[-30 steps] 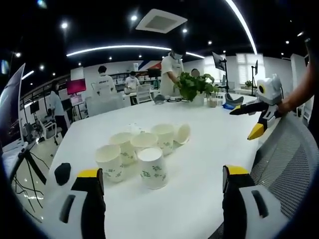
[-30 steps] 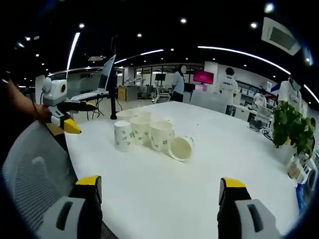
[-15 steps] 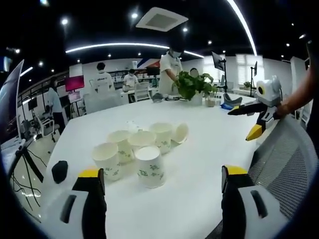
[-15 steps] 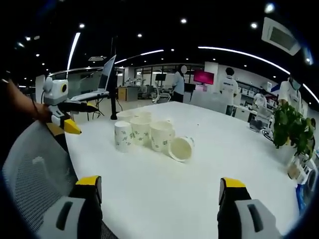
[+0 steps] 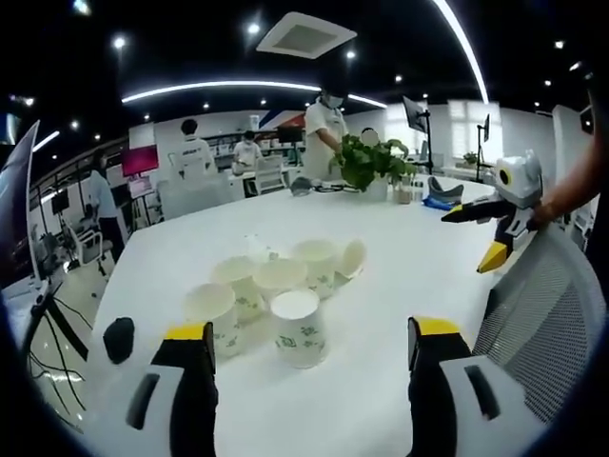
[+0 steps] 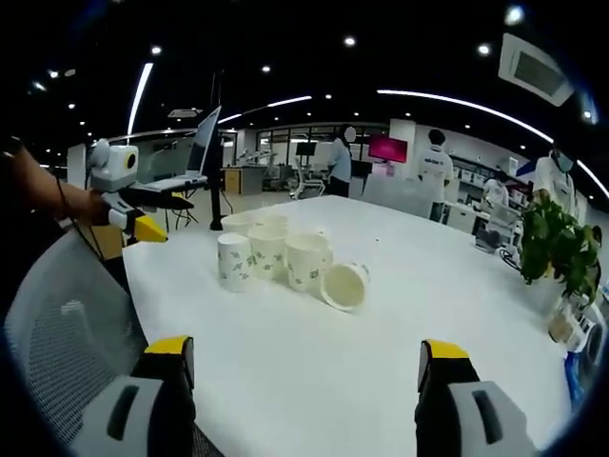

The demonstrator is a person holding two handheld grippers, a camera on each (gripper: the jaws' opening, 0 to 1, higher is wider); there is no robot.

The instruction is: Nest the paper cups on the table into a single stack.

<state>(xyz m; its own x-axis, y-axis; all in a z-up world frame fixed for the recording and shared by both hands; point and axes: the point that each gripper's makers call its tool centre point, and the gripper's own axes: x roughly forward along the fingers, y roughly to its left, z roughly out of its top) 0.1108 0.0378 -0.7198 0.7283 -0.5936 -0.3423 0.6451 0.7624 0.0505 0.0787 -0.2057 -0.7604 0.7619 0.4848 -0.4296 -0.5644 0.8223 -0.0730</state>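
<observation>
Several white paper cups with green print stand bunched on the white table (image 5: 409, 276). The nearest cup (image 5: 299, 327) stands just beyond my left gripper (image 5: 311, 331), which is open and holds nothing. One cup lies tipped (image 5: 352, 257) at the far right of the bunch. In the right gripper view the cup cluster (image 6: 269, 249) stands mid-table with the tipped cup (image 6: 344, 284) nearest, its mouth facing me. My right gripper (image 6: 306, 350) is open and well short of the cups. The left gripper (image 6: 143, 211) shows over the table's left edge, and the right gripper (image 5: 487, 233) shows at the right, jaws apart.
A grey mesh chair back (image 5: 547, 305) (image 6: 57, 333) is close beside both grippers. A small black object (image 5: 119, 338) lies at the table's left edge. A potted plant (image 5: 371, 162) (image 6: 552, 238) stands at the far end. People stand behind the table.
My left gripper has edged toward the cups, and its jaws have narrowed a little. In the right gripper view it has moved in over the table edge. The cups have not moved.
</observation>
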